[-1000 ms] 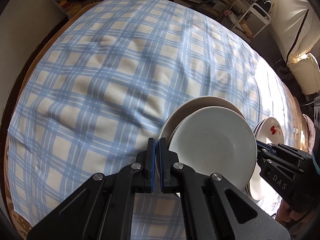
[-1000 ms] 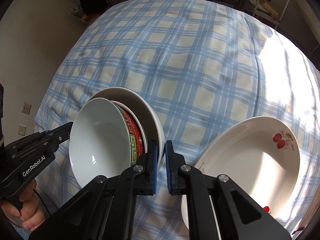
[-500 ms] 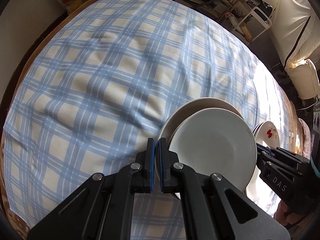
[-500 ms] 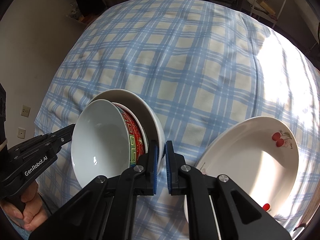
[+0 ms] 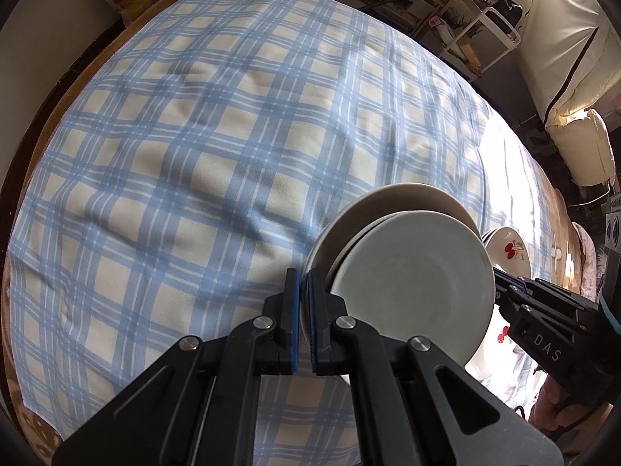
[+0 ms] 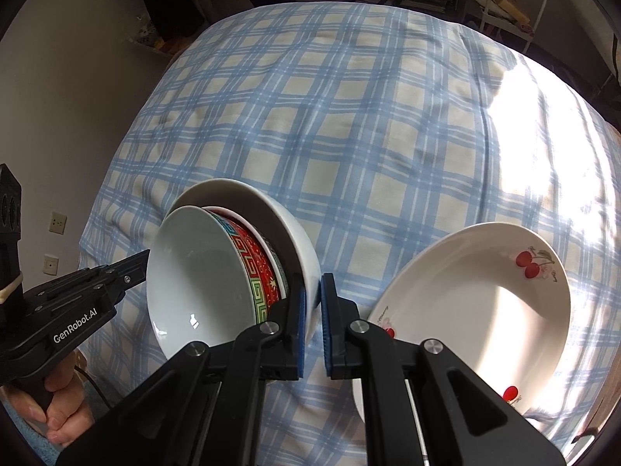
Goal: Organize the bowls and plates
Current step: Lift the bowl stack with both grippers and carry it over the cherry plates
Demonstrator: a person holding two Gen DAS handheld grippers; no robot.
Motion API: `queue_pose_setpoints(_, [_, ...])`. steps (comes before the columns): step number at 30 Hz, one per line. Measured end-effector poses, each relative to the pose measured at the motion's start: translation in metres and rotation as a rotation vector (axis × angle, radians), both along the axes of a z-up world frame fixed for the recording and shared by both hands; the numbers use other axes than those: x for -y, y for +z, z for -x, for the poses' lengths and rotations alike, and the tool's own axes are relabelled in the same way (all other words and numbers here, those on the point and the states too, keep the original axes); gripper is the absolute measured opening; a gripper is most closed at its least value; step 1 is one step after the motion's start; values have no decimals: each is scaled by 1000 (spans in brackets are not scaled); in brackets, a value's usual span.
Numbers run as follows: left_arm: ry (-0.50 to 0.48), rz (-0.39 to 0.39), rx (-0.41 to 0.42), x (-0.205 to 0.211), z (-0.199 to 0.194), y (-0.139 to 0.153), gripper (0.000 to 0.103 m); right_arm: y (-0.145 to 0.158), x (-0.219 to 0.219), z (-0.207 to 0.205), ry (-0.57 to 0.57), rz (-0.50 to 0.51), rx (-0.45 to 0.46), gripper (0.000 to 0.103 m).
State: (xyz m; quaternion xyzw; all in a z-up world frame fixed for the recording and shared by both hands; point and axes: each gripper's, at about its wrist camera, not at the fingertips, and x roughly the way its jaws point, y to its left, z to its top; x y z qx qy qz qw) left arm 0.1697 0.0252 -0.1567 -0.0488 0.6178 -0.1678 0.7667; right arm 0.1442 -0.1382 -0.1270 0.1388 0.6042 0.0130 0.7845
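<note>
Both tongs were clamped on the same stack of nested bowls, held tilted above the table with its blue-and-cream checked cloth. The left gripper had its blue pads pinched tight on the rim of the outer white bowl at the stack's left side, with only the thin rim between them. The right gripper gripped the opposite rim of that same outer white bowl, its pads closed on the wall with a narrow gap filled by the ceramic. Inside the outer bowl sat a red patterned bowl, its red, green and teal band showing in the right wrist view, and nested in that was the innermost white bowl, whose pale interior faced the cameras. The stack hung over the near part of the cloth, toward the table's near edge. Just beside it, on the right in both views, a white plate with cherry prints lay in sunlight near the table's right edge; whether it rested flat I could not tell. A person's hand gripped the left tool's handle at the lower left of the right wrist view.
</note>
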Motion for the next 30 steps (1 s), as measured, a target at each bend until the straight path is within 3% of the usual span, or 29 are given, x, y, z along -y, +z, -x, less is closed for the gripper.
queue_pose_setpoints(19, [-3,11,25,6,9,26,2,14,14,11,-36,-55,10,9])
queue_pose_setpoints(30, [-32,25,64,27,21,60,2,42,36,29,-74,-68,59,9])
